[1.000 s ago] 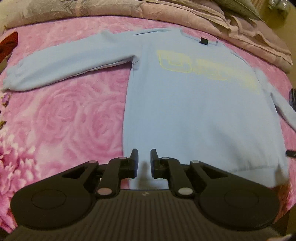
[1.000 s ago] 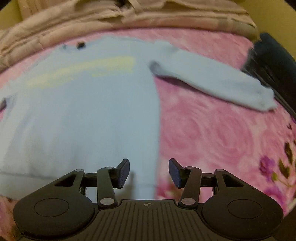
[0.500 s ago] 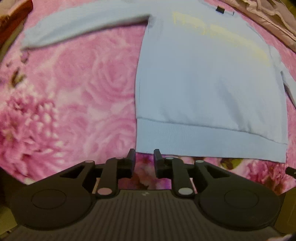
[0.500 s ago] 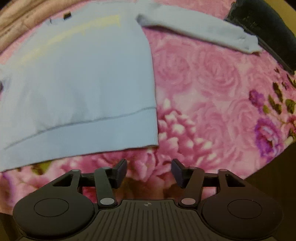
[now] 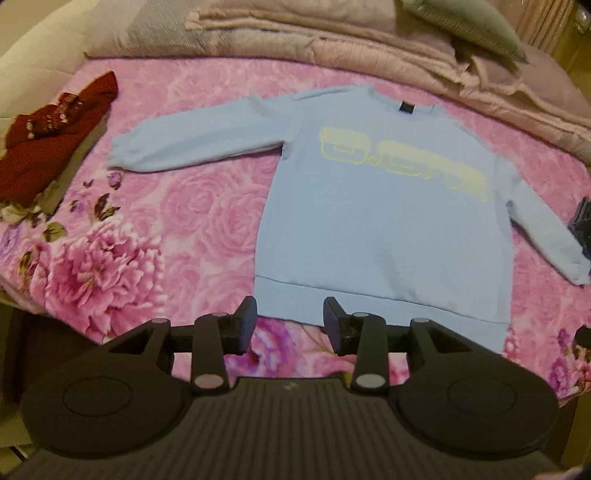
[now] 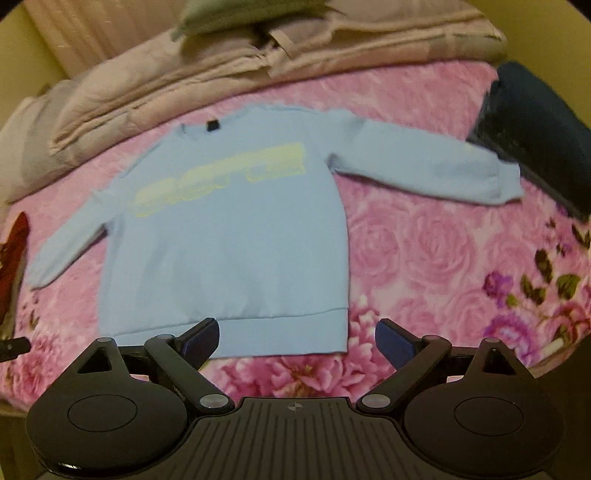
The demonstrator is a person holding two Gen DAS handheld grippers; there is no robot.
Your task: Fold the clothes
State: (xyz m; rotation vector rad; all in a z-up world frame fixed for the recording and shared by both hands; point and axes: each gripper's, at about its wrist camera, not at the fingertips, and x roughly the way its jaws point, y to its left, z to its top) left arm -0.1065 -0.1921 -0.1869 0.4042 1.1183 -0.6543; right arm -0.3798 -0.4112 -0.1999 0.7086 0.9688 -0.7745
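A light blue sweatshirt (image 5: 384, 221) (image 6: 229, 236) with pale yellow lettering lies flat and face up on the pink floral bedspread (image 5: 155, 221) (image 6: 424, 258), both sleeves spread out sideways. My left gripper (image 5: 290, 325) hangs high above the hem's left corner, its jaws opening with nothing between them. My right gripper (image 6: 297, 338) hovers above the hem's right corner, its jaws opening wide and empty. Neither gripper touches the cloth.
A dark red garment (image 5: 48, 144) on a grey one lies at the bed's left edge. A folded dark navy garment (image 6: 535, 129) sits at the right edge by the sleeve cuff. A rumpled dusty-pink quilt (image 5: 369, 48) (image 6: 258, 66) and a grey-green pillow (image 5: 465, 26) are at the back.
Both grippers have risen well above the bed and pulled back from the hem, so the whole sweatshirt now shows. Both pairs of jaws stand wider than before.
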